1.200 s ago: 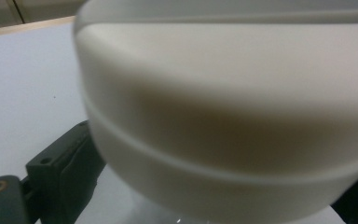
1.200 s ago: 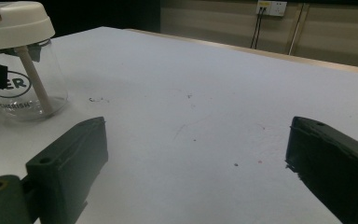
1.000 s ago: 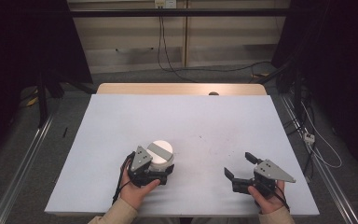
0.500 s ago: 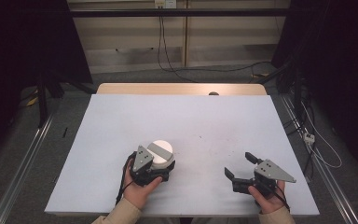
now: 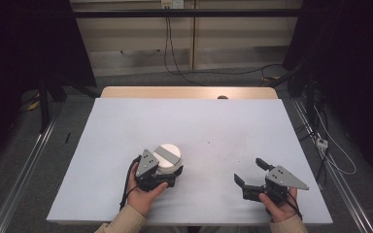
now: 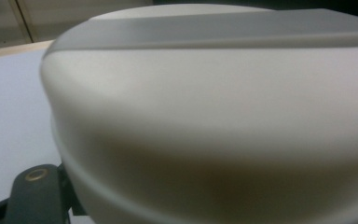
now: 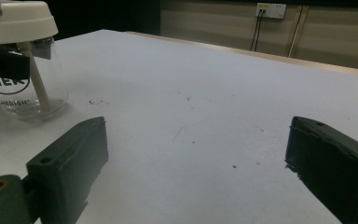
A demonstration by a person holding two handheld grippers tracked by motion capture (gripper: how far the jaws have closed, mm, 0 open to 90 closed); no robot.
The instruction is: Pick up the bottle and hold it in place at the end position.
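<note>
1. The left tool (image 5: 162,171) sits low near the front edge of the white rectangular surface (image 5: 233,126), held in the person's left hand (image 5: 143,194). It is pressed against a clear glass jar with a round cream-white lid (image 5: 167,158). In the high view the jar stands between its jaws. The left gripper view has the lid (image 6: 214,116) crowding the lens with one black jaw at the lower corner, so the tool appears to be clamped around the jar, though the contact itself is hidden.

2. The jar stands upright on the surface, front left of centre. In the right gripper view its transparent wall (image 7: 25,88) bears dark printed lettering, and a pale stick-like part runs down inside it from the lid. Keeping it on the surface probably steadies it for whatever comes next, perhaps work on the lid.

3. The right tool (image 5: 252,174) rests at the front right in the right hand (image 5: 279,206), well apart from the jar. Its jaws stand wide with nothing between them, and they are aimed towards the jar, seemingly waiting in reserve.
</note>
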